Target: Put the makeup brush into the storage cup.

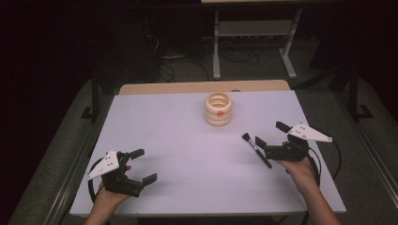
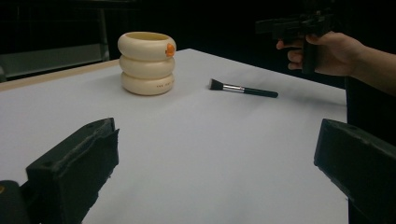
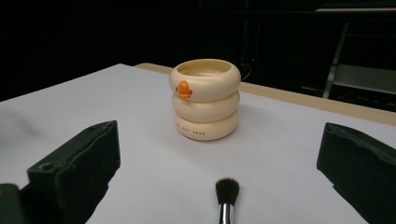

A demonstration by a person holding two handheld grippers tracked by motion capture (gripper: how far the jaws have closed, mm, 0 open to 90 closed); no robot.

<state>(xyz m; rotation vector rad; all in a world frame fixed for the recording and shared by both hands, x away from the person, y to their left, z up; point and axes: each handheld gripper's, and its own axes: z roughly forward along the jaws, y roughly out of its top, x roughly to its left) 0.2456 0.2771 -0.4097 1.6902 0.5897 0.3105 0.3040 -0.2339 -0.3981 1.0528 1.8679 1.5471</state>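
**Brush lies under the right tongs**

The brush (image 1: 256, 149) lies flat on the white bench (image 1: 187, 154), bristles toward the cream holder (image 1: 218, 108) and handle running back toward the person. The right tongs (image 1: 271, 134) hover just above its handle end, jaws wide apart and holding nothing, so the brush sits between and below them, its long axis along their reach. The left tongs (image 1: 144, 165), also spread and holding nothing, wait well apart at the near left. The right hand (image 1: 300, 169) is plainly nearer; lowering straight down looks enough.
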